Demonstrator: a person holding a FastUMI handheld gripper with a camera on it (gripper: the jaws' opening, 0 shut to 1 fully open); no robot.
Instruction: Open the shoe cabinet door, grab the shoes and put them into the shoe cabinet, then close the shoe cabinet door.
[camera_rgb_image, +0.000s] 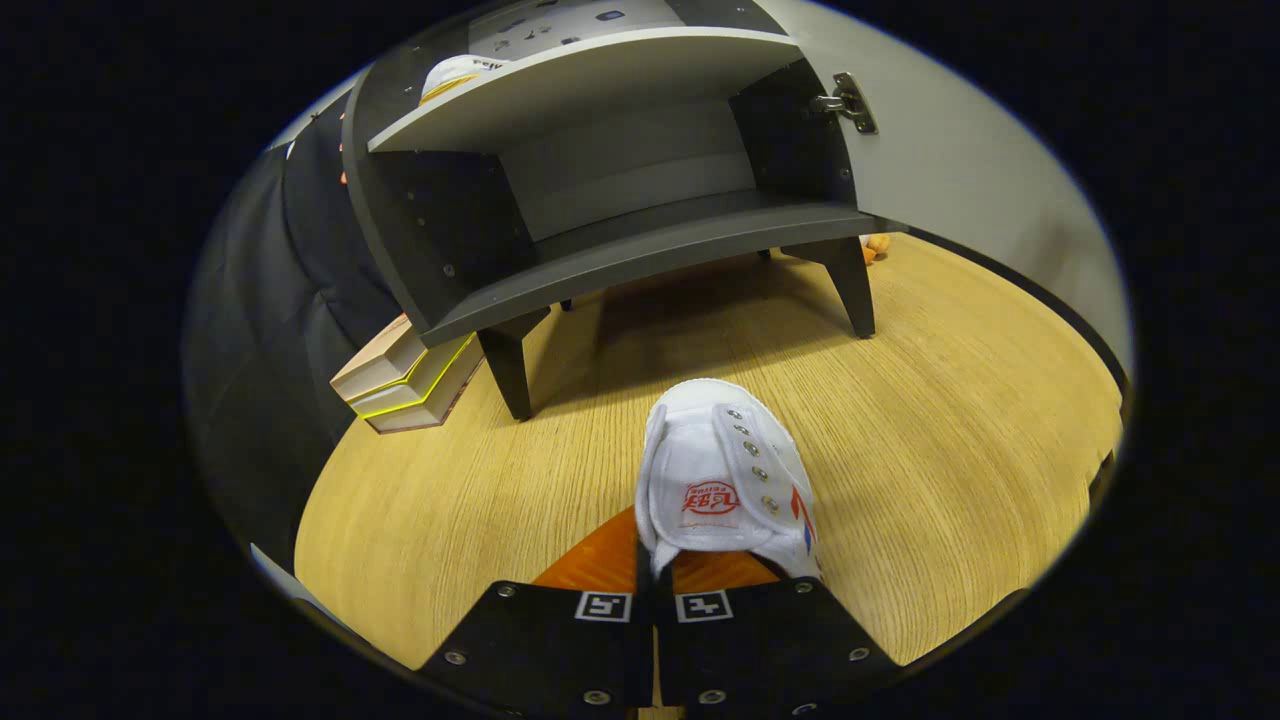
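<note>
- Fingers (560, 640) of the gripper (655, 605) squeeze tight on the white shoe's (722, 480) heel.
- Shoe cabinet (620, 250) stands ahead, door (960, 170) open.
- Another shoe (455, 75) sits on its upper shelf.

Cloth-walled booth, shoe cabinet (620, 200)

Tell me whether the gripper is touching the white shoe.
Touching. In the gripper view the gripper has its fingers closed together on the heel end of the white shoe, which sticks out just ahead of them above the wooden floor.
</note>
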